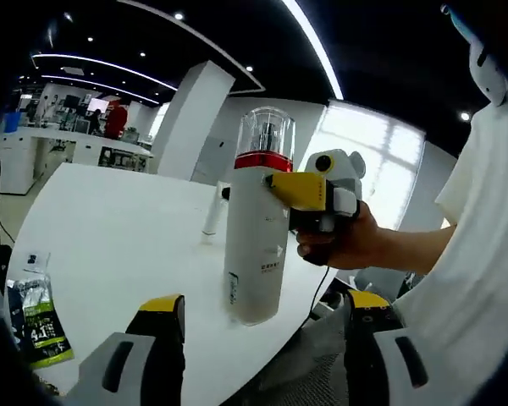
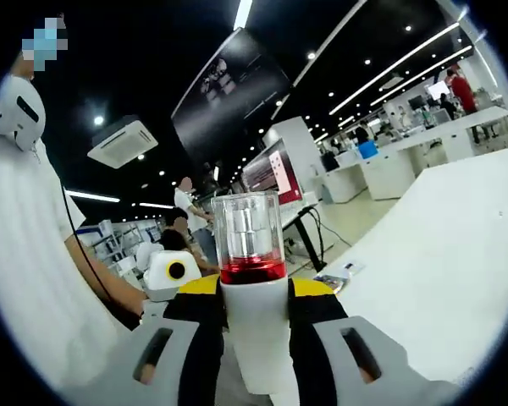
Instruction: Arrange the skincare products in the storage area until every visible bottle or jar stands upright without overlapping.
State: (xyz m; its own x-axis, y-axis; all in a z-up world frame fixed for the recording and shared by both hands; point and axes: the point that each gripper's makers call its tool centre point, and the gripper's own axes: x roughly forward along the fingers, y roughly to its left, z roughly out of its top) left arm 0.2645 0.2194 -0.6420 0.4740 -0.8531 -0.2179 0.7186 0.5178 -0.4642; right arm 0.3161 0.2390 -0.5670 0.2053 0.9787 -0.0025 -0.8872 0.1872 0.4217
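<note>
Right gripper clamps a tall white bottle just below its red collar, jaws pressed against both sides of the body. Bottle has a clear cap over the pump and is held upright in the air above the edge of the white table, not resting on it (seen from the left gripper view). A hand grips the right gripper's handle there.

Left gripper hovers below the bottle with jaws spread wide, nothing between them.

A green-and-black sachet lies flat at the table's near left corner. A small white object stands farther back on the table; too small to identify.
</note>
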